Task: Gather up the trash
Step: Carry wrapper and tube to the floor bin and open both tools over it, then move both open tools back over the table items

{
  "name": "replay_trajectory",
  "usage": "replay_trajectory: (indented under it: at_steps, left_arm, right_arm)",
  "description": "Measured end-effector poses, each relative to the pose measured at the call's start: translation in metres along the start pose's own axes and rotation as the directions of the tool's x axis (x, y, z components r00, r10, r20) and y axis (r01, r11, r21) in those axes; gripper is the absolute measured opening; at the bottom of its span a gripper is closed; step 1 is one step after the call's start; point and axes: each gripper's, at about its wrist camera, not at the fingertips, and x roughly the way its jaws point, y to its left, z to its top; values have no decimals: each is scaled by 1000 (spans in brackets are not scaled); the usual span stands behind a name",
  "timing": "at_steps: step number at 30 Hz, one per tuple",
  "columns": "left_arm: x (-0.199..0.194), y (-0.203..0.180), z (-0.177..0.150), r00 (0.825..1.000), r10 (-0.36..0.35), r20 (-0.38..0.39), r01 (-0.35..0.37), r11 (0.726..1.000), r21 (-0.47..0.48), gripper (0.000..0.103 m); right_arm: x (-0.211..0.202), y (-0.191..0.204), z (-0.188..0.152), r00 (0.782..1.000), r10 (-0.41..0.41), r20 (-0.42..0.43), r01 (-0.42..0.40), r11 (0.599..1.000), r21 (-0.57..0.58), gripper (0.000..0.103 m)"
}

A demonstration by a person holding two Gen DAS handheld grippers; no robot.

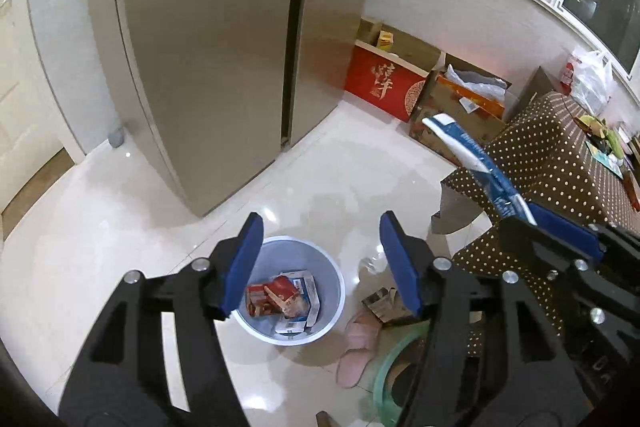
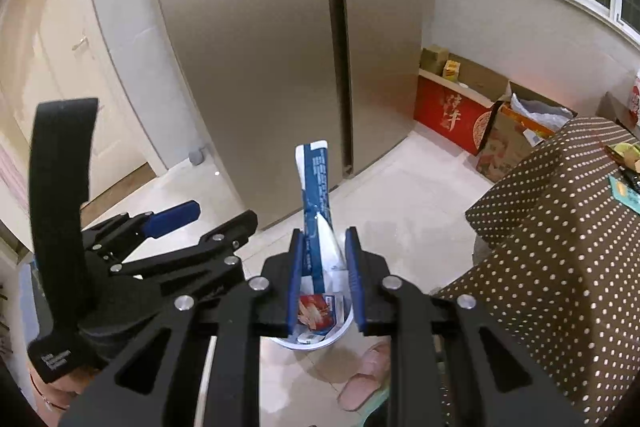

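Two claws: left (image 1: 320, 263) empty, right (image 2: 324, 279) gripping one wrapper (image 2: 316, 195).

Both the left gripper (image 1: 320, 259) and right gripper (image 2: 325, 275) are black skeletal frames with silver screws, blue pads; a black strap (image 2: 60, 187) at left.

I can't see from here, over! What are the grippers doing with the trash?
Left gripper open, empty, above the bin. Right gripper shut on the blue-and-white wrapper, over the bin. Nothing in the way.
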Motion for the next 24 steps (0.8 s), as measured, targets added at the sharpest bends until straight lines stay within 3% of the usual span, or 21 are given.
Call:
replay_trajectory:
  at_steps: [14,17,19,24]
  left_arm:
    - [-16,24,6,994,96,54,-93,994,-64,60]
    - [-18,33,8,988,142,53,-138,987,-77,60]
    - [-20,37,9,990,131,49,-127,988,-91,61]
    - [-29,22,11,991,110,78,-105,992,-64,61]
  right_arm:
    - [26,32,14,997,78,10,-77,996,-51,22]
    - [35,36,18,998,69,-2,-69,997,-39,36]
    - [33,34,17,998,66,6,-66,997,-26,48]
    - [12,25,13,998,28,49,-26,999,-38,50]
